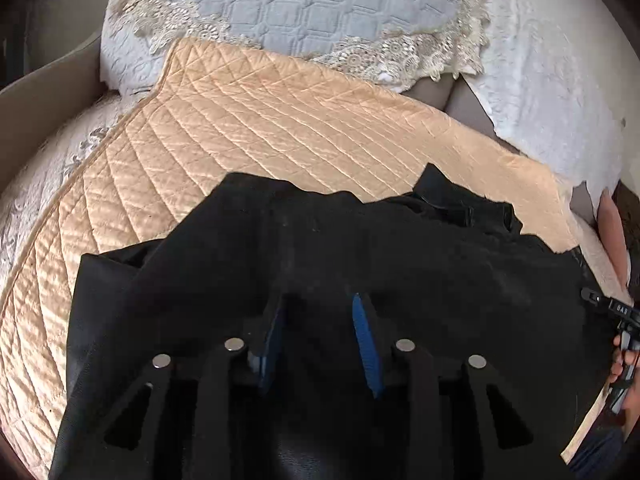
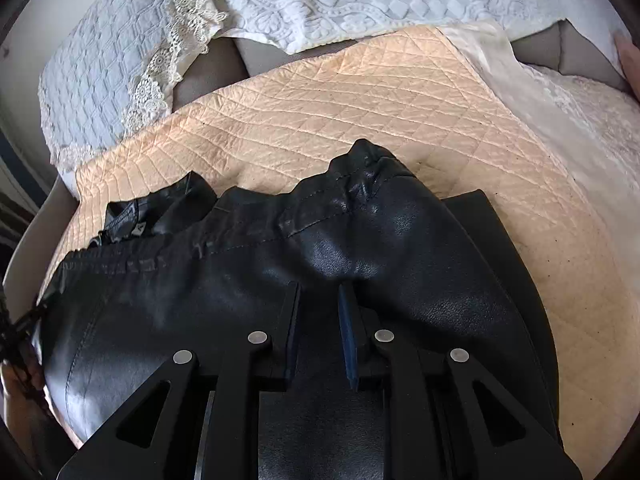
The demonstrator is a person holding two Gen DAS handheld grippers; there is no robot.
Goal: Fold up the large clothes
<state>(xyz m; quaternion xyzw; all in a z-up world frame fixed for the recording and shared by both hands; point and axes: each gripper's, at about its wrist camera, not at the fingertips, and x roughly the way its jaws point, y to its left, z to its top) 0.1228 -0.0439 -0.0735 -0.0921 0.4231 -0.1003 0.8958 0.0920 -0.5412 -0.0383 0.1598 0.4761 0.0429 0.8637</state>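
Right gripper (image 2: 320, 300) jaws parted; jacket (image 2: 240, 280) leather sheen.

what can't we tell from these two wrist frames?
- Left wrist view: whether the left gripper pinches the black garment; black fingers merge with black cloth.
- Right wrist view: right gripper jaws stand apart, but contact with the garment is unclear.
- Both views: the garment's near part, hidden by the gripper bodies and cut off by the bottom edge.
- Left wrist view: hand, cut off by the right edge.
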